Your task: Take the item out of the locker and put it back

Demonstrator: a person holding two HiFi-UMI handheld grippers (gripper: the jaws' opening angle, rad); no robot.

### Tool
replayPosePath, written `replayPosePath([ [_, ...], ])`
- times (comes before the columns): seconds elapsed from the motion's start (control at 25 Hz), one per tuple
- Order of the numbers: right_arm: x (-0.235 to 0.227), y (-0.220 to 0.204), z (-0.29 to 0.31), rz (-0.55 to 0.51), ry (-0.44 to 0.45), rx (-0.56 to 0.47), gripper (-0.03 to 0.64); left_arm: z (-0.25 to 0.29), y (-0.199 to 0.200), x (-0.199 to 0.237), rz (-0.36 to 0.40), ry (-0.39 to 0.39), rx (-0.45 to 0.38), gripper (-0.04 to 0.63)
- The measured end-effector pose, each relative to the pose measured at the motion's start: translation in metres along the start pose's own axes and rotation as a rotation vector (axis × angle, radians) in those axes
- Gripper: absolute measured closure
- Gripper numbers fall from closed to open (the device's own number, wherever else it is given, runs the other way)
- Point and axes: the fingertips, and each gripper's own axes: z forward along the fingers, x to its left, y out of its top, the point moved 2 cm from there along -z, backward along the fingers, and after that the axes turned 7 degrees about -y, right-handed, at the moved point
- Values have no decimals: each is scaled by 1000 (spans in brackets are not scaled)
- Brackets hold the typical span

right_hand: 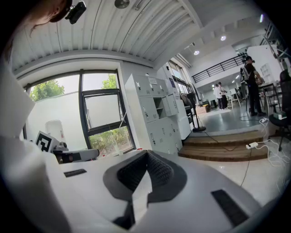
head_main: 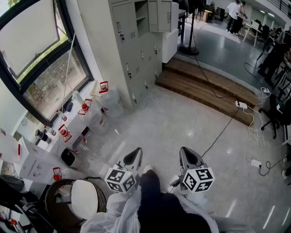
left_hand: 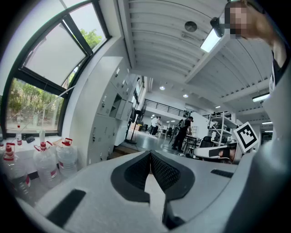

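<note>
Both of my jaws are closed and empty: on my left gripper the pads meet with nothing between them, and my right gripper shows the same. Both point a little below level, side by side over the bare floor. The locker bank stands well ahead of both jaws, and one upper compartment has its door swung open. I cannot make out the item inside, so I judge it is yet to be taken out. Risks noted: the water bottles crowd the locker's foot ahead and left of my left jaws, and an approach drifting that way could knock them over. A cable trails ahead and right of my right jaws, a tripping hazard. Reaching in with the jaws shut would push the item deeper. The open door's edge could catch a gripper entering off-line.
</note>
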Motion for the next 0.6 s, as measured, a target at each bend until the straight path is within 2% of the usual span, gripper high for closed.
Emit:
replayPosePath([
  [0.6, -25, 4, 8, 45, -23, 1, 618, 25, -3, -4, -10, -12, 28, 588],
])
